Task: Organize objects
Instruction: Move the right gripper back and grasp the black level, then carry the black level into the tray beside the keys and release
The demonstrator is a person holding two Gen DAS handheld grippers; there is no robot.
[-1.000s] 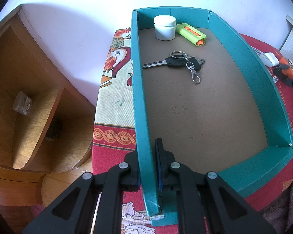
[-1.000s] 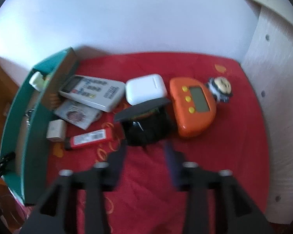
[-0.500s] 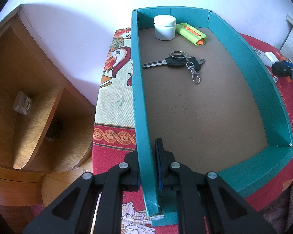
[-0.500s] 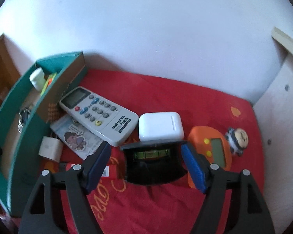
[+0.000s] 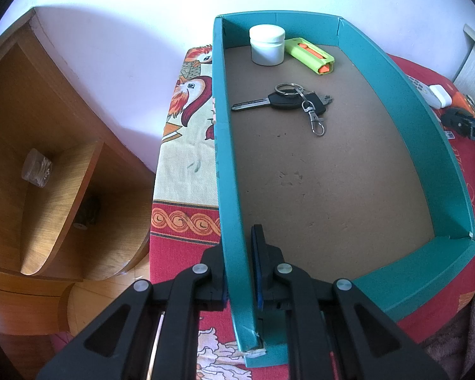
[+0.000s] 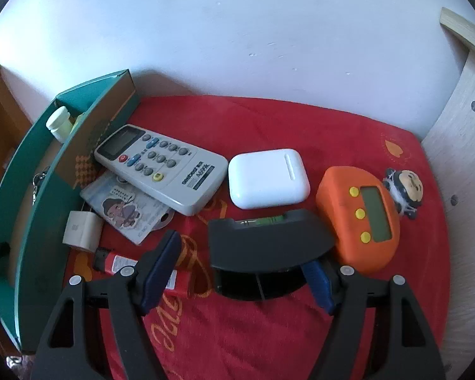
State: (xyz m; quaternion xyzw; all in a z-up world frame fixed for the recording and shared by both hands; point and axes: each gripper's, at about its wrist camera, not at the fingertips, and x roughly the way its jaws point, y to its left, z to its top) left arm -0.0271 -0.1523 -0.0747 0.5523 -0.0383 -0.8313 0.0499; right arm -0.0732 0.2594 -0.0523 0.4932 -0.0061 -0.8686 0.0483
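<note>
- Red cloth (image 6: 269, 120) covers the surface under everything.
- Teal box (image 5: 427, 145) lies at its left end; the left gripper (image 5: 239, 272) has its fingers clamped on the box's left wall near the front corner.
- Right gripper (image 6: 240, 272) has its fingers spread wide around a black spirit level (image 6: 266, 243); the right pad is at the level's end, the left pad apart from it.
- Remote control (image 6: 161, 167) leans against the box's outer wall, over a printed card (image 6: 123, 209).
- Orange timer (image 6: 361, 215) sits just right of the level.
- White earbud case (image 6: 266, 179) lies just behind the level.
- In the box: white jar (image 5: 267, 45), green-orange utility knife (image 5: 310, 55), keys (image 5: 285, 101).
</note>
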